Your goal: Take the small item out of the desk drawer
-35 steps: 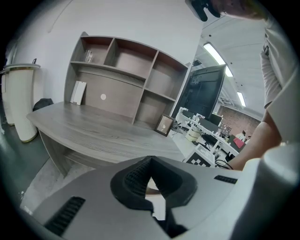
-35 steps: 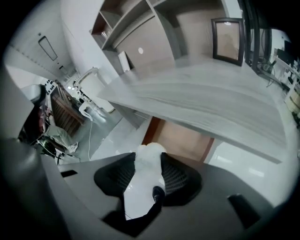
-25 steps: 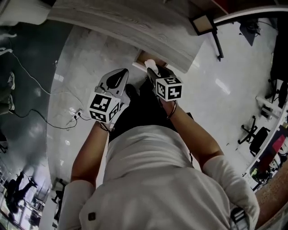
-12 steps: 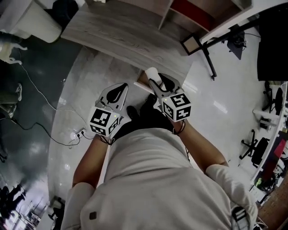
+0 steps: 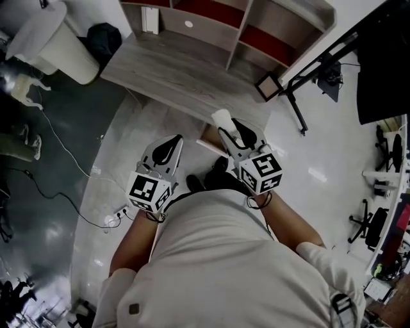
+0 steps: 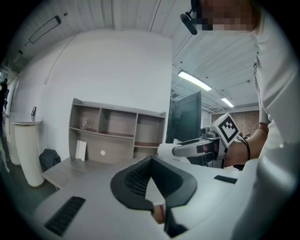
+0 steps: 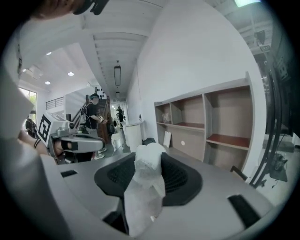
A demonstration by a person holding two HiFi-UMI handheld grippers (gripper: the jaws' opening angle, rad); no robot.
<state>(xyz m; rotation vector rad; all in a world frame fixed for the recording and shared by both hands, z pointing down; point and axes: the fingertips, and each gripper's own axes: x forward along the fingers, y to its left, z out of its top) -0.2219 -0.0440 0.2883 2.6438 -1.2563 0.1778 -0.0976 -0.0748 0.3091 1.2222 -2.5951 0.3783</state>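
Upper centre of your head view: open shelf unit (image 5: 211,33), white panel (image 5: 150,19) upright in one cubby. Upper left: white cylinder (image 5: 64,48), black bag (image 5: 102,38) just beside it.

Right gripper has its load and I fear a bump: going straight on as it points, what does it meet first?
The right gripper would probably meet the desk top first, else the shelf unit behind it; depth is unclear.
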